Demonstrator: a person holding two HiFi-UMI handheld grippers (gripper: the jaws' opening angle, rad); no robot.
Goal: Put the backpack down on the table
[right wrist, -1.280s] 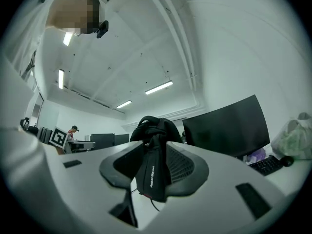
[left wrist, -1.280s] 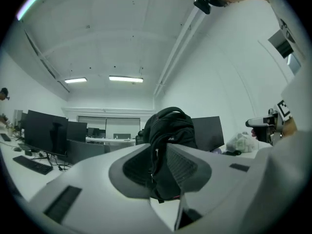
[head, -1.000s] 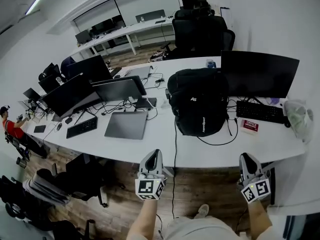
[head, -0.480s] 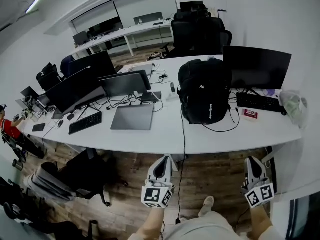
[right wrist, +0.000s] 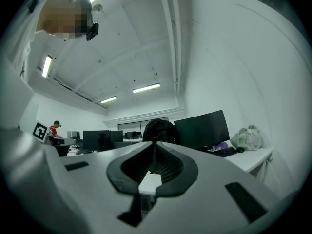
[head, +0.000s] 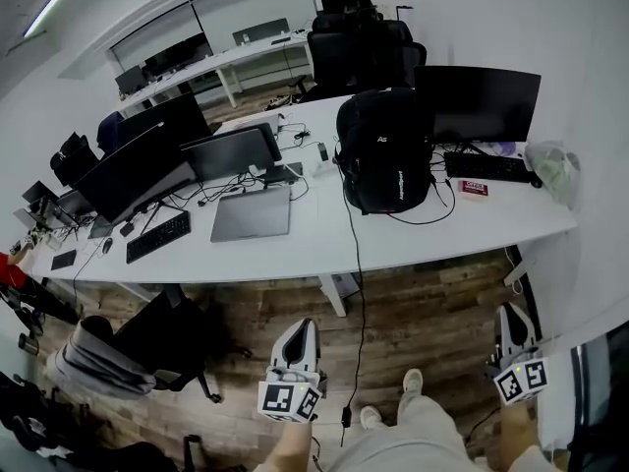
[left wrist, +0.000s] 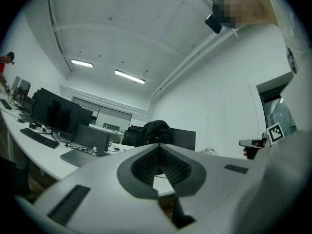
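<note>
White smooth table point(head: 413, 249) holds the rounded black fabric backpack point(head: 381, 155), upright (beside a flat monitor point(head: 477, 101)). Left gripper point(head: 303, 326) jaws together, empty; right gripper point(head: 510, 313) jaws just closed together, nothing between.

A closed grey laptop point(head: 252, 214) is laid toward the near edge of the table point(head: 413, 249), and a black keyboard point(head: 157, 236) is placed to its left. A plastic bag point(head: 552, 170) is set at the right end.

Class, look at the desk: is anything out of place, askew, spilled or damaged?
Nothing looks spilled or damaged. Only the black backpack stands out: it sits upright on the white table, beside a monitor.
</note>
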